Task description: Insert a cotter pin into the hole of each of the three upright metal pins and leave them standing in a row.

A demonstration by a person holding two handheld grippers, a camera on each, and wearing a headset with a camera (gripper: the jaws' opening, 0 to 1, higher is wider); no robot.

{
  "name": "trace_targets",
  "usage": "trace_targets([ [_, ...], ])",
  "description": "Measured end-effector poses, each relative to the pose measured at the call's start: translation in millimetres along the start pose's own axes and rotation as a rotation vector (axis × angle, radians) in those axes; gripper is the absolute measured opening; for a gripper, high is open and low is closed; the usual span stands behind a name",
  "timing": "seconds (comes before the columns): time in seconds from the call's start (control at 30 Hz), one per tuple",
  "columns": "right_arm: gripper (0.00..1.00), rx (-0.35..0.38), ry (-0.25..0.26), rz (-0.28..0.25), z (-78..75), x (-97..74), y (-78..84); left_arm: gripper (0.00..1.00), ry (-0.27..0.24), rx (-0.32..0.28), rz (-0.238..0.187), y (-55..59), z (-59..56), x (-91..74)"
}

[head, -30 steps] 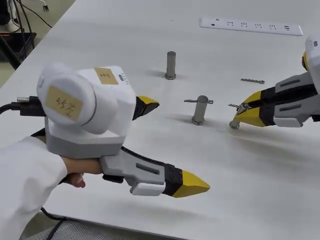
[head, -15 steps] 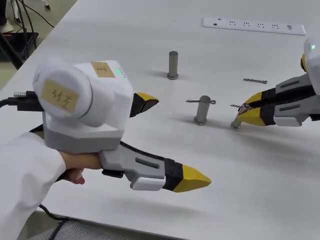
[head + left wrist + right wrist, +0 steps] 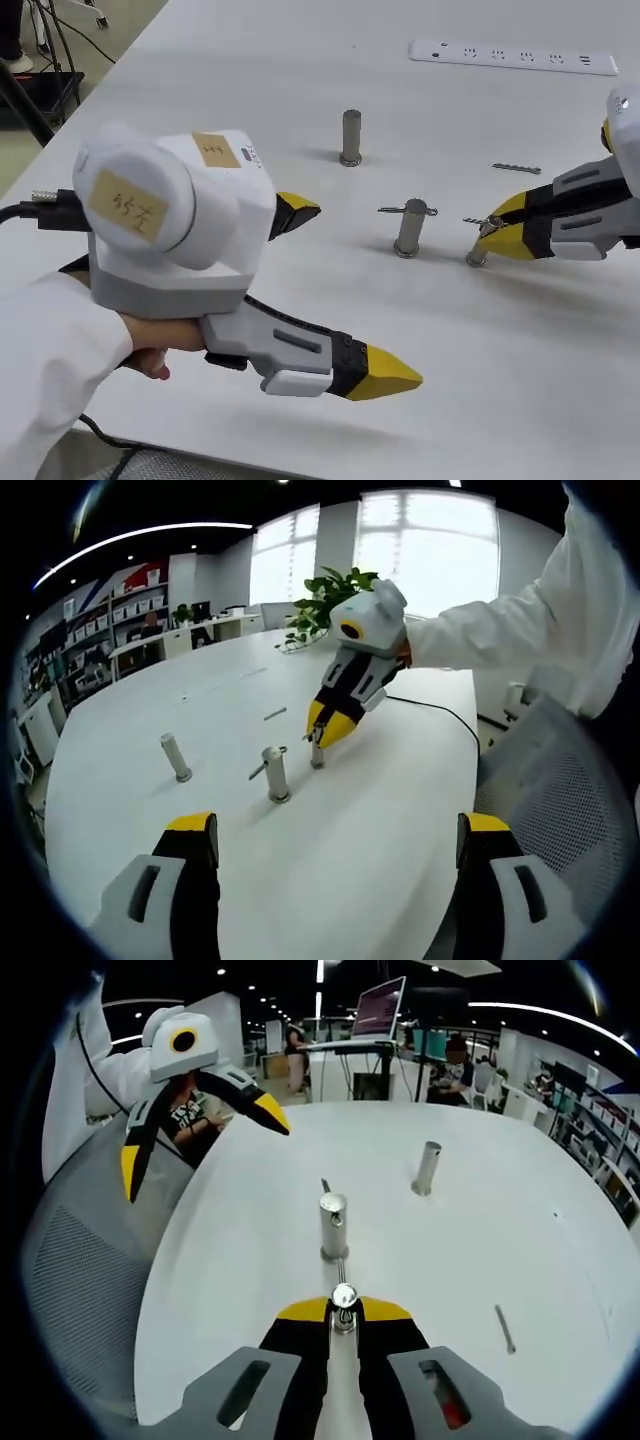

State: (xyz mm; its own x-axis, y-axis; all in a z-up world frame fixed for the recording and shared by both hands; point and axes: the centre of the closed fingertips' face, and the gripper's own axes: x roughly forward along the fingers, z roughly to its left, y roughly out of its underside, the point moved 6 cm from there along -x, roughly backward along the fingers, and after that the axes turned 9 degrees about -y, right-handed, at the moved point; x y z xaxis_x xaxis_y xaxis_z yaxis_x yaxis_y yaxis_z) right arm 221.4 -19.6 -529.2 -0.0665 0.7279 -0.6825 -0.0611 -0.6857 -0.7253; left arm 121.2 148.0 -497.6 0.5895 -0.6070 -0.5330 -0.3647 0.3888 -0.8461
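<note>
Right gripper (image 3: 488, 234) has its fingers pinched shut on a cotter (image 3: 472, 220), right at the top of the near pin (image 3: 477, 256), which stands upright on the counter (image 3: 300, 90). Just beside it, the middle pin (image 3: 409, 228) has a fitted cotter (image 3: 405, 210) through it, and the far pin (image 3: 351, 137) is bare. A loose cotter (image 3: 516, 168) lies flat a bit beyond, toward the far edge. Left gripper (image 3: 362, 293) hangs over the near edge, fingers spread wide, holding nothing.

Three upright grey cylindrical metal pins (image 3: 408, 230). Three thin wire cotter pins (image 3: 516, 168). One white power strip (image 3: 513, 57).
</note>
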Motion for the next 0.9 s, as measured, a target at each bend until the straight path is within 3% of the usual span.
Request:
trace_targets([
  [0.27, 0.04, -0.01, 0.009, -0.013, 2.1, 0.6, -0.6, 0.94, -0.009, -0.028, -0.001, -0.1, 1.5, -2.0],
  [0.5, 0.05, -0.004, 0.016, 0.014, -0.6, 2.1, 4.0, 0.95, -0.006, -0.041, -0.005, -0.2, -0.1, -2.7],
  [0.77, 0.18, 0.043, 0.041, -0.025, 10.6, -5.2, 3.6, 0.96, -0.021, -0.061, -0.026, -2.7, 1.0, -6.5],
  [0.9, 0.3, 0.073, 0.122, -0.052, 12.5, -19.2, 6.1, 0.96, -0.024, -0.083, -0.051, -6.7, 2.0, -8.4],
])
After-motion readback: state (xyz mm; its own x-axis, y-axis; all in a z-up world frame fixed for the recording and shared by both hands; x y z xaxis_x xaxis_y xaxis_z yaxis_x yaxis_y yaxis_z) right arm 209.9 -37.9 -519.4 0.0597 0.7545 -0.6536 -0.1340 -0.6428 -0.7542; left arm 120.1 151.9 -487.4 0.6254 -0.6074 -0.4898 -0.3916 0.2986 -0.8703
